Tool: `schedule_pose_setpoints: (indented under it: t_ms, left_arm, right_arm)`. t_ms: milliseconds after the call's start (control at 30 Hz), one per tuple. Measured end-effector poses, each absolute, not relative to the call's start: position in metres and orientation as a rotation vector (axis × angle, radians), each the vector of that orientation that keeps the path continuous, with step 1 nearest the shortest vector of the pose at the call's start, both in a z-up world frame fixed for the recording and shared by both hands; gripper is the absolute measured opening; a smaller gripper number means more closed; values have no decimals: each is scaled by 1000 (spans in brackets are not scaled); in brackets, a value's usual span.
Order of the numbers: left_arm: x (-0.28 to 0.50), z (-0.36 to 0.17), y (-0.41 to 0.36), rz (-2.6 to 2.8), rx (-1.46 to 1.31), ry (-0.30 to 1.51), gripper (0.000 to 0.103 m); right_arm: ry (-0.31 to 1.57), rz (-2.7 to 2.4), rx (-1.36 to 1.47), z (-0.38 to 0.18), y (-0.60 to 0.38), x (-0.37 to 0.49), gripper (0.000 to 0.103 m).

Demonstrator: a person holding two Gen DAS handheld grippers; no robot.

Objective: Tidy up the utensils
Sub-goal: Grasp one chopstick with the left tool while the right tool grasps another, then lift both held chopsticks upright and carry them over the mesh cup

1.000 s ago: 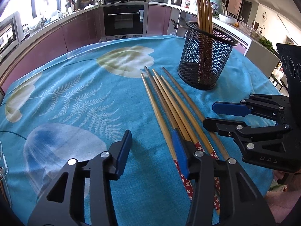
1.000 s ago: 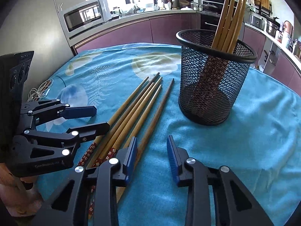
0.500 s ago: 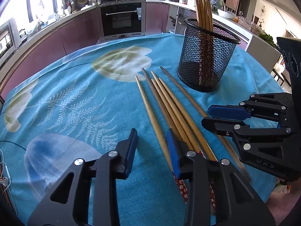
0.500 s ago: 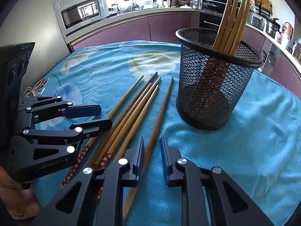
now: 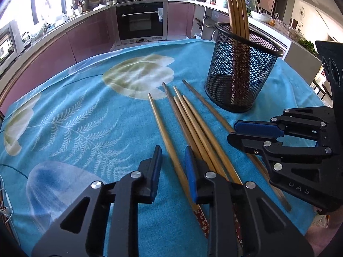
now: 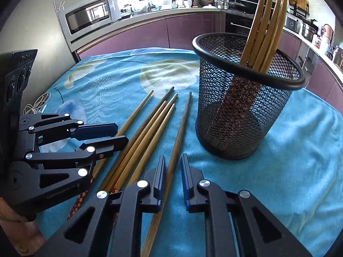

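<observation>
Several wooden chopsticks (image 5: pixel 193 124) with red patterned ends lie side by side on the blue cloth; they also show in the right wrist view (image 6: pixel 150 124). A black mesh cup (image 5: pixel 240 70) holds several more upright, also in the right wrist view (image 6: pixel 240 107). My left gripper (image 5: pixel 172 167) is open, its jaws straddling the leftmost chopstick (image 5: pixel 165 137). My right gripper (image 6: pixel 172 169) is open with a narrow gap, its jaws straddling the rightmost chopstick (image 6: pixel 182 124). Each gripper shows in the other's view: the right one (image 5: pixel 238 131), the left one (image 6: pixel 120 133).
The blue cloth (image 5: pixel 75 117) with leaf prints covers a round table. White cables (image 6: pixel 36 107) lie at the left edge. Kitchen counters, an oven (image 5: pixel 139 21) and a microwave (image 6: pixel 90 15) stand beyond the table.
Both grippers have moved forward and lower over the chopsticks, and both have narrowed their jaws. The left one now straddles the leftmost chopstick, the right one the rightmost.
</observation>
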State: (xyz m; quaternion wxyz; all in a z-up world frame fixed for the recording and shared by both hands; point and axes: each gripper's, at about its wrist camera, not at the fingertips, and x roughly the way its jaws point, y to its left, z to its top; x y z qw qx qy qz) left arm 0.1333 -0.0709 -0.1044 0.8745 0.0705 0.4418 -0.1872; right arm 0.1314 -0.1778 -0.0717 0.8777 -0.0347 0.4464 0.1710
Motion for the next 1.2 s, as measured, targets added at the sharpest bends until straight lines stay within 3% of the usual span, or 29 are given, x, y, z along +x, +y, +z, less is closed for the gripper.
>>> schedule_pose_setpoints:
  t_ms: [300, 1200]
  left_arm:
    - [135, -105, -71, -376, 102, 923, 9]
    - [108, -92, -49, -469, -27, 929, 8]
  right_arm:
    - [928, 366, 8, -72, -188, 135, 6]
    - [893, 501, 78, -56, -190, 114, 6]
